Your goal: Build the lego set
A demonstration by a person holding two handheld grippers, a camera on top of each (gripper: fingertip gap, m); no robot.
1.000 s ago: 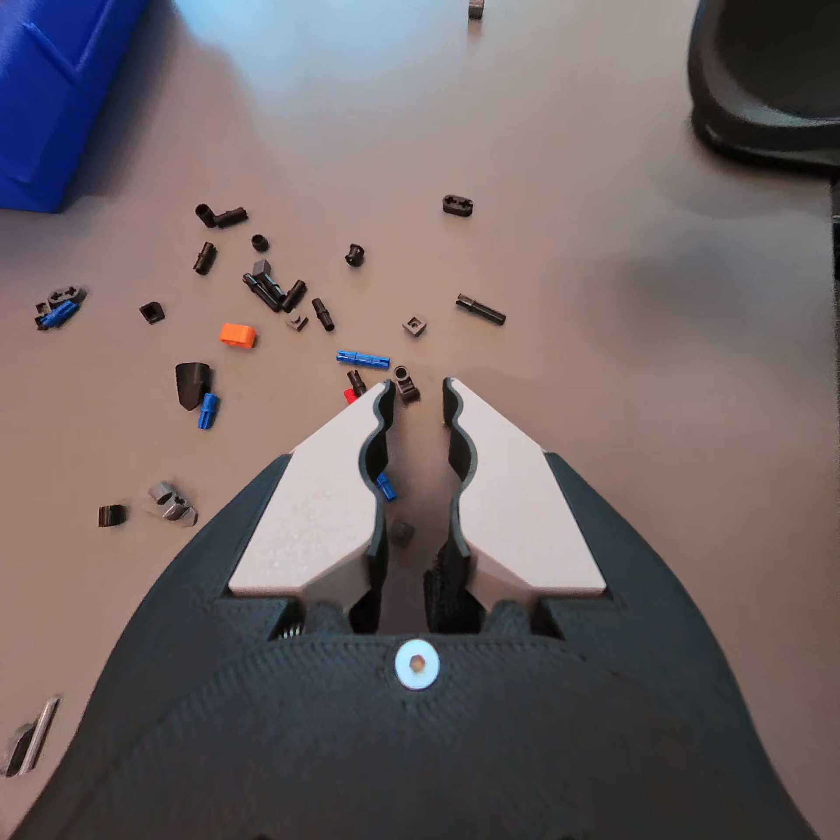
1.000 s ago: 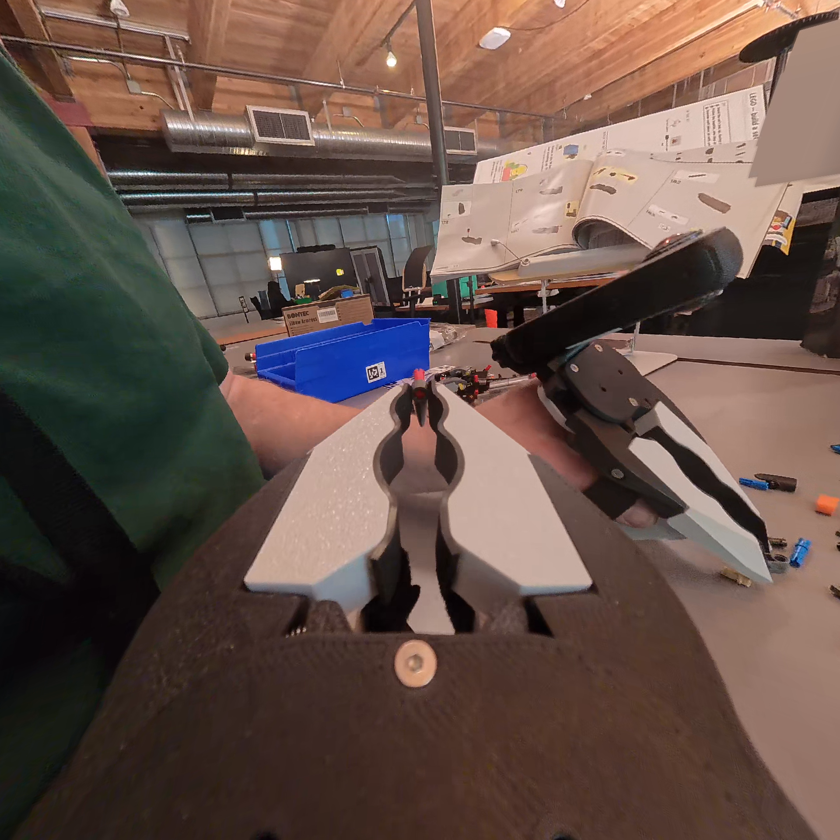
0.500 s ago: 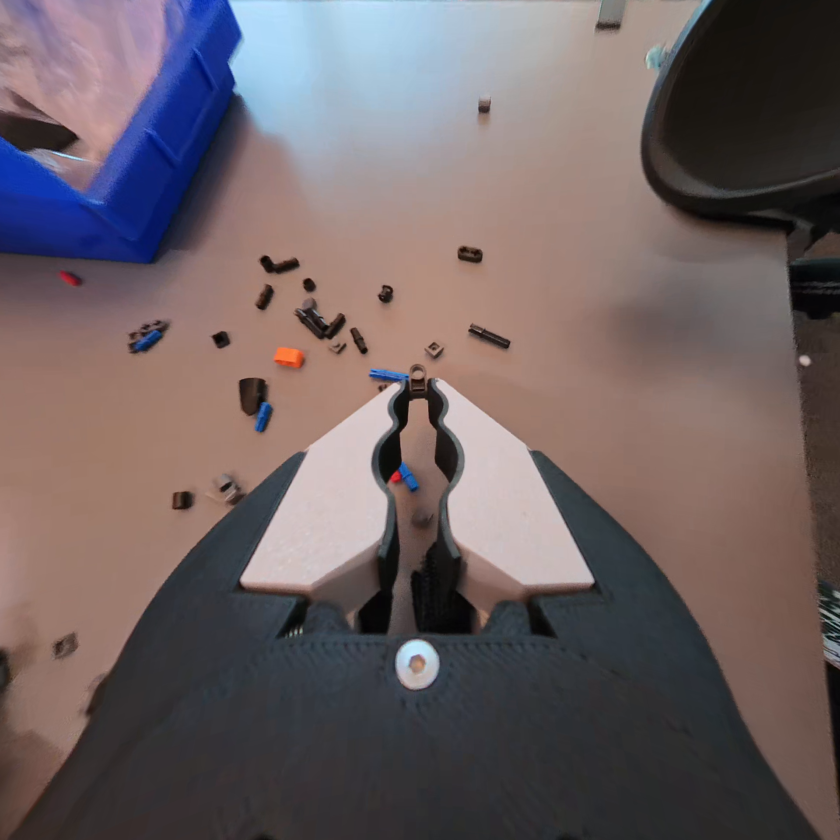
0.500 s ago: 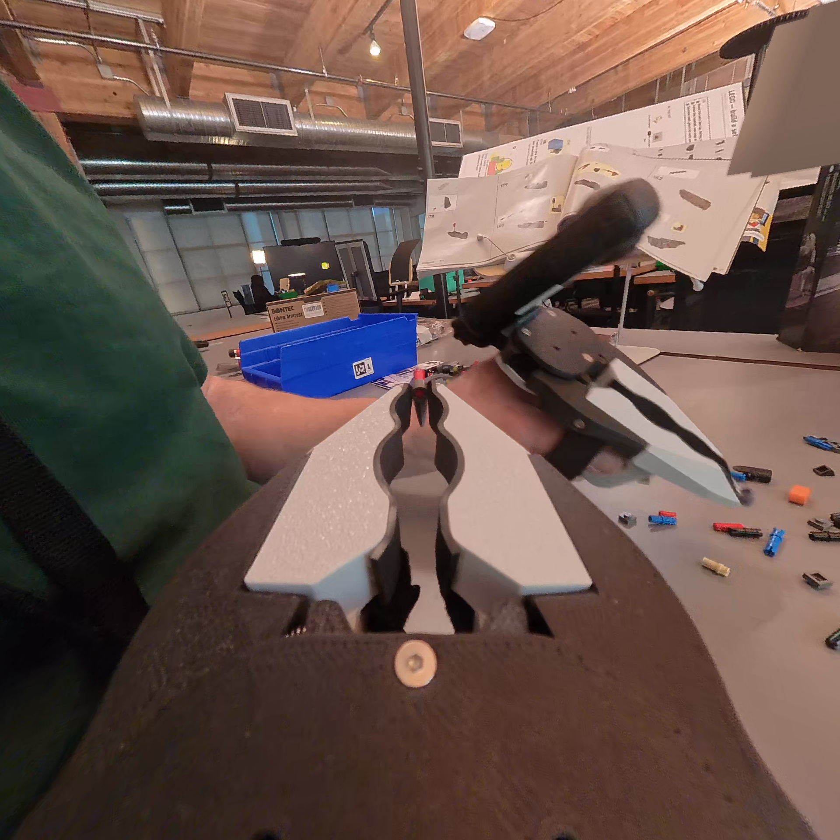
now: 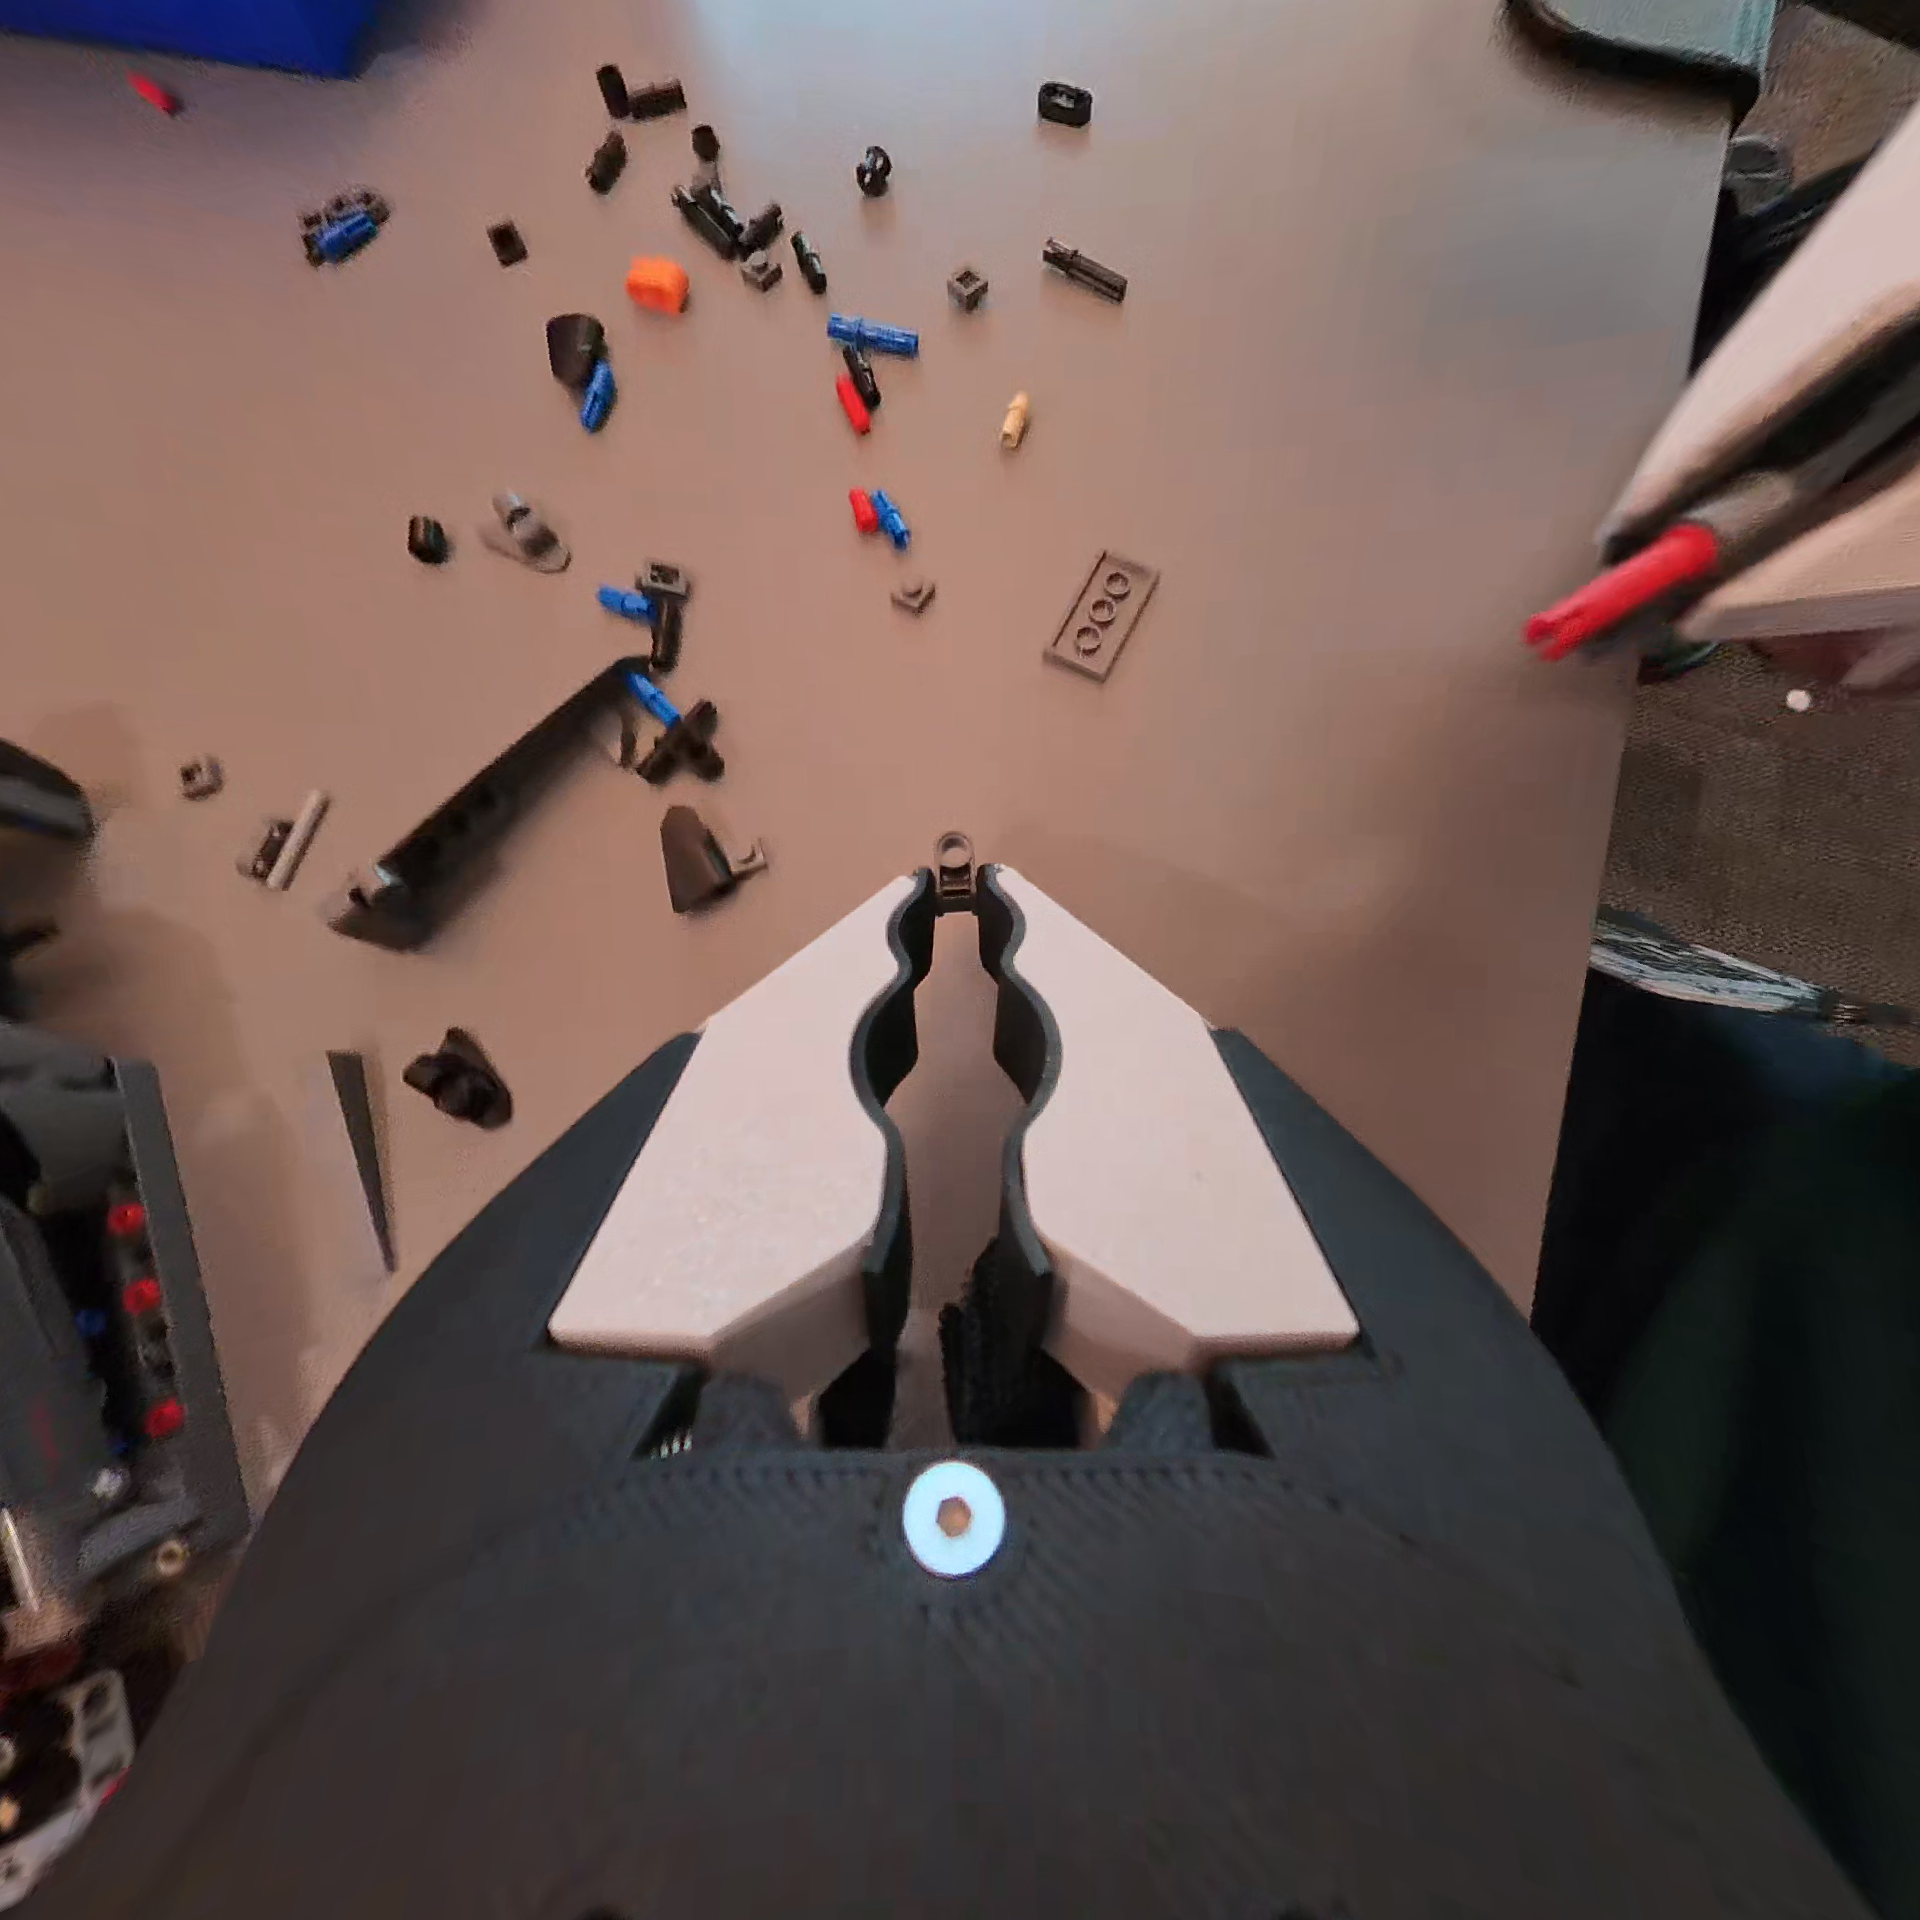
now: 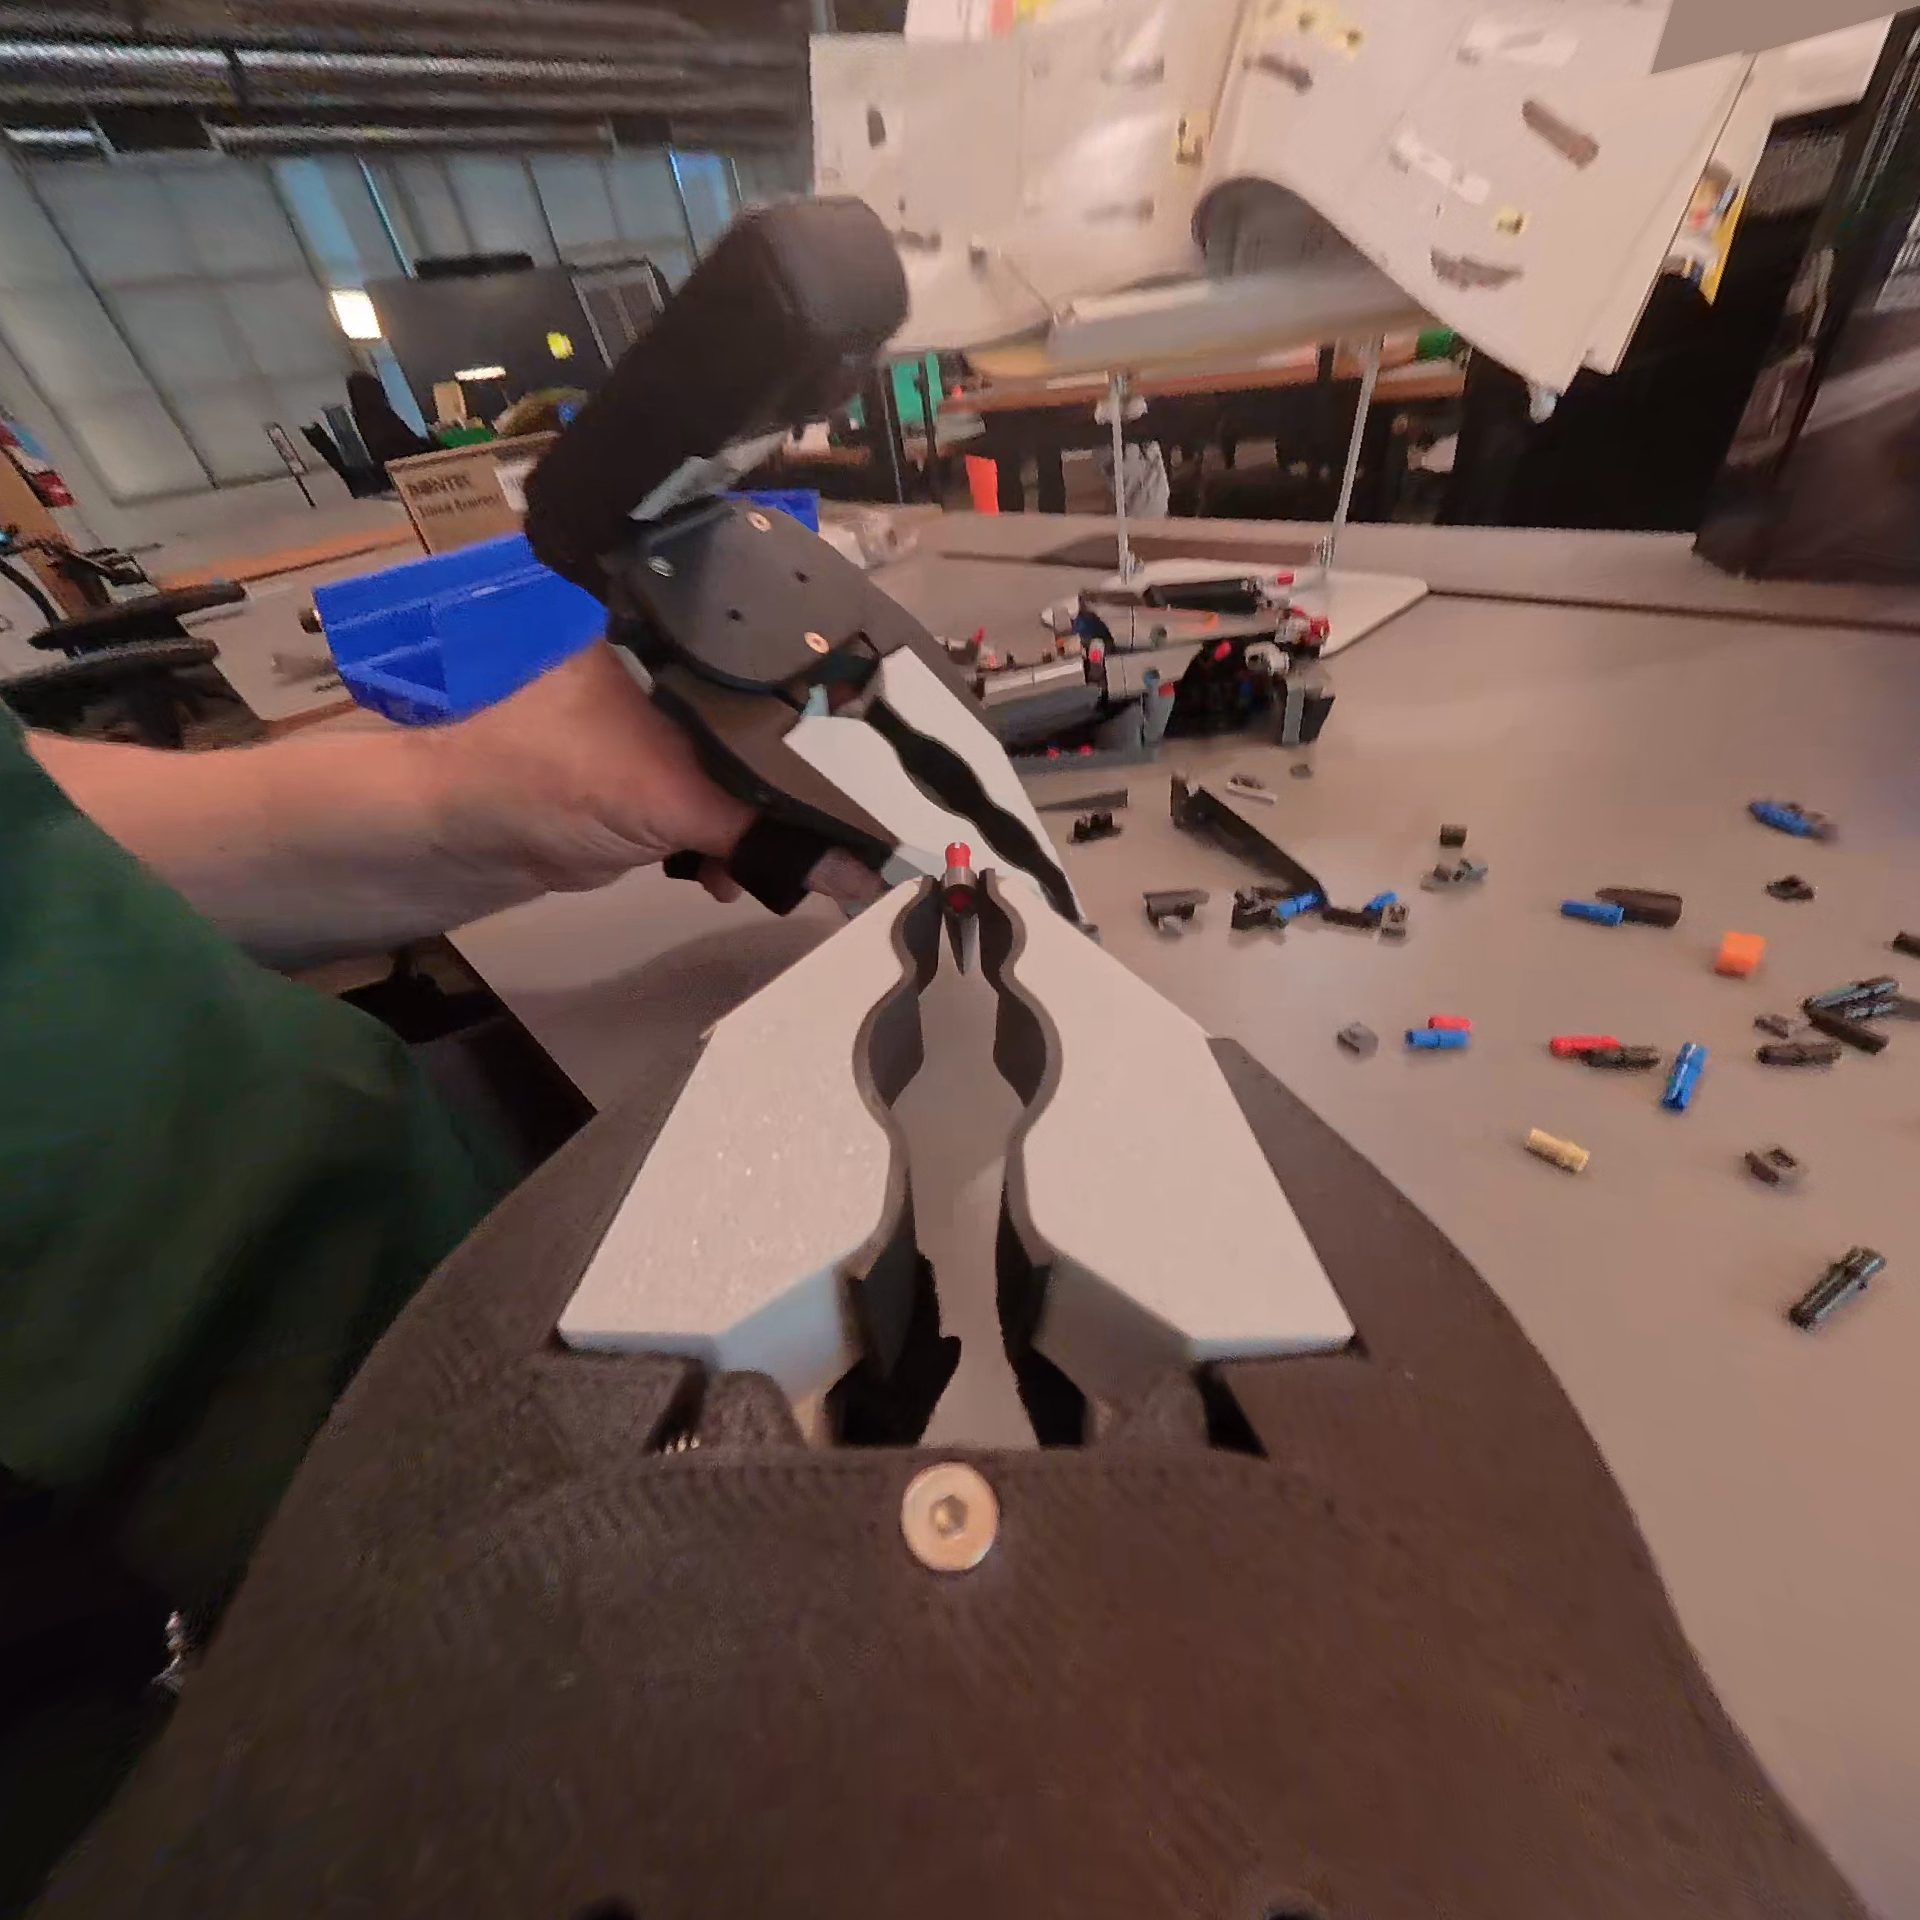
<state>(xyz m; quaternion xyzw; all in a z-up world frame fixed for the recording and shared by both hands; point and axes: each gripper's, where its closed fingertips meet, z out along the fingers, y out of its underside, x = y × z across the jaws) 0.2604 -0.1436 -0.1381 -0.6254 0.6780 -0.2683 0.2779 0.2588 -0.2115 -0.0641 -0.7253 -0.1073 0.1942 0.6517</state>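
My left gripper [image 5: 952, 885] is shut on a small black connector with a ring end [image 5: 952, 860] and holds it above the grey table. My right gripper [image 6: 957, 896] is shut on a red pin [image 6: 957, 871]. In the left wrist view the right gripper [image 5: 1662, 597] and its red pin [image 5: 1610, 603] come in from the right edge, blurred. In the right wrist view a hand holds the left gripper [image 6: 1060, 894] just beyond my right fingertips. The partly built model [image 6: 1164, 665] stands behind on the table; it also shows in the left wrist view [image 5: 94, 1351].
Loose black, blue, red and orange pieces [image 5: 727, 229] lie scattered on the table. A long black beam [image 5: 488, 800] and a grey plate [image 5: 1101, 615] lie nearer. A blue bin [image 6: 447, 623] and an open instruction booklet on a stand [image 6: 1247, 156] are at the back. The table edge [image 5: 1621, 831] is on the right. There is about 10 cm between the tips of the two grippers. From my left tips it is roughly 20 cm to the partly built model [image 6: 1164, 665]; from my right, 30 cm.
My left gripper closed on the black connector, lifted it and drew back toward the right gripper. The right gripper keeps its red pin and has tilted down toward the table.
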